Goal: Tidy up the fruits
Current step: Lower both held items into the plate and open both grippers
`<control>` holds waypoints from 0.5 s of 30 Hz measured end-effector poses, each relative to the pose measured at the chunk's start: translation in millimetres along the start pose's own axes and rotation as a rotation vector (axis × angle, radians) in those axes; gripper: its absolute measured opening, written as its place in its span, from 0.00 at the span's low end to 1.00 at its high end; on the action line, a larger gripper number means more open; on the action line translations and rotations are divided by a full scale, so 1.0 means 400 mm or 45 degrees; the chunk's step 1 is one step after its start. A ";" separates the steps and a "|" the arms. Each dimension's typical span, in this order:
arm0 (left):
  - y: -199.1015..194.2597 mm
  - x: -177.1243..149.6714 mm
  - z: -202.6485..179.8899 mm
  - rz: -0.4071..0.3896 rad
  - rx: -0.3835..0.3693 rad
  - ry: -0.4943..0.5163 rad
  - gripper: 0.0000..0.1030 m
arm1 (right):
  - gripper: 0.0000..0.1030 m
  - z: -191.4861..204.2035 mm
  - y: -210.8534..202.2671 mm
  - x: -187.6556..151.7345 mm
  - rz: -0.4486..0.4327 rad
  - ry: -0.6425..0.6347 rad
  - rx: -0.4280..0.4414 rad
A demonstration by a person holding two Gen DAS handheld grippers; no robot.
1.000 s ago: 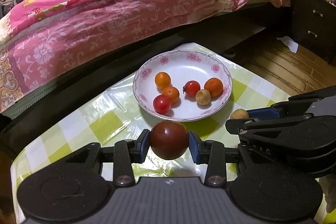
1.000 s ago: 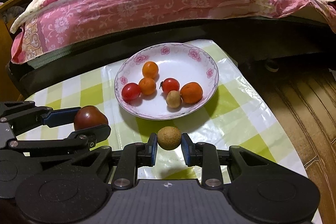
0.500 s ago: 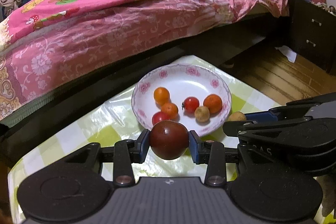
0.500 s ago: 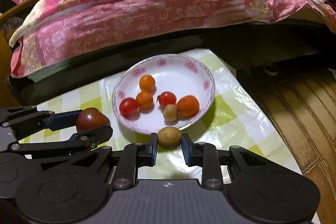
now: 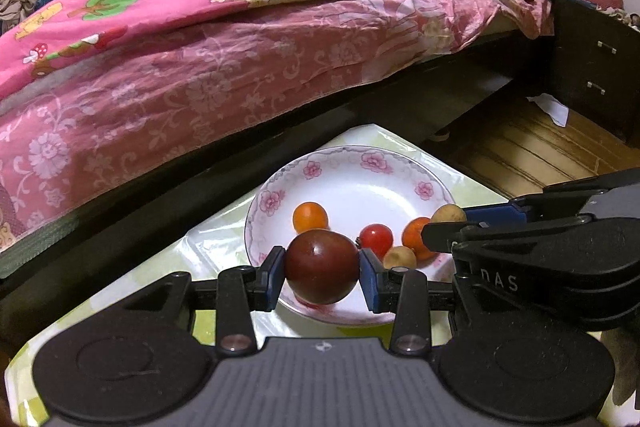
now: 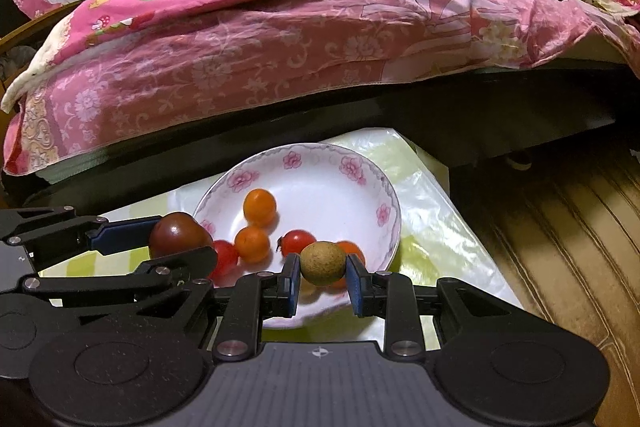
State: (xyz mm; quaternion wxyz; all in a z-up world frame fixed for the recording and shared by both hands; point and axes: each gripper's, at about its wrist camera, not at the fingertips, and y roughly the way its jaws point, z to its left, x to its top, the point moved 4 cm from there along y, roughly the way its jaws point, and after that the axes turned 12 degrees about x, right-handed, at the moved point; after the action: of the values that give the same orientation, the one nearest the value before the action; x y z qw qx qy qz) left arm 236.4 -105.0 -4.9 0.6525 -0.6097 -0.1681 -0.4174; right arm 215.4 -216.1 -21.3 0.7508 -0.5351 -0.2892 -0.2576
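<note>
My left gripper (image 5: 322, 269) is shut on a large dark red tomato (image 5: 321, 267), held over the near left rim of the white flowered plate (image 5: 352, 167). My right gripper (image 6: 322, 273) is shut on a small brown round fruit (image 6: 322, 262), held over the plate's near right part (image 6: 320, 163). The plate holds several small fruits: oranges (image 6: 260, 206), red cherry tomatoes (image 6: 298, 242) and a tan one (image 5: 400, 258). The right gripper with its brown fruit (image 5: 449, 214) shows in the left wrist view. The left gripper with the dark tomato (image 6: 180, 234) shows in the right wrist view.
The plate stands on a small table with a yellow-green checked plastic cloth (image 6: 432, 227). A bed with pink floral bedding (image 5: 240, 59) runs close behind it. A dark cabinet (image 5: 592, 75) stands at the right. Wooden floor (image 6: 568, 227) lies to the right of the table.
Both grippers have moved forward with their fruits, from the cloth in front of the plate to over the plate's near part. The fruits stay gripped.
</note>
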 end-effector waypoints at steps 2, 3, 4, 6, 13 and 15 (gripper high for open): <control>0.016 0.004 0.003 0.004 0.001 -0.008 0.44 | 0.23 -0.004 0.015 0.007 0.000 -0.008 -0.006; 0.024 0.006 0.005 0.005 0.001 -0.012 0.44 | 0.23 -0.007 0.019 0.011 -0.003 -0.015 -0.008; 0.031 0.009 0.006 0.006 0.001 -0.016 0.44 | 0.23 -0.008 0.025 0.015 -0.006 -0.025 -0.011; 0.045 0.013 0.009 0.006 0.003 -0.020 0.44 | 0.23 -0.010 0.036 0.024 -0.009 -0.047 -0.021; 0.091 0.021 0.017 0.024 0.010 -0.041 0.44 | 0.23 -0.020 0.079 0.044 -0.010 -0.069 -0.023; 0.102 0.020 0.018 0.031 0.012 -0.044 0.44 | 0.23 -0.022 0.091 0.046 -0.004 -0.073 -0.021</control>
State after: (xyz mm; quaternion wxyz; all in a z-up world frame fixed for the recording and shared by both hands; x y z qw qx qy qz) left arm 273.7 -104.6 -24.3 0.6575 -0.6156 -0.1738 -0.3981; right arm 254.9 -215.3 -34.5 0.7373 -0.5480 -0.3093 -0.2460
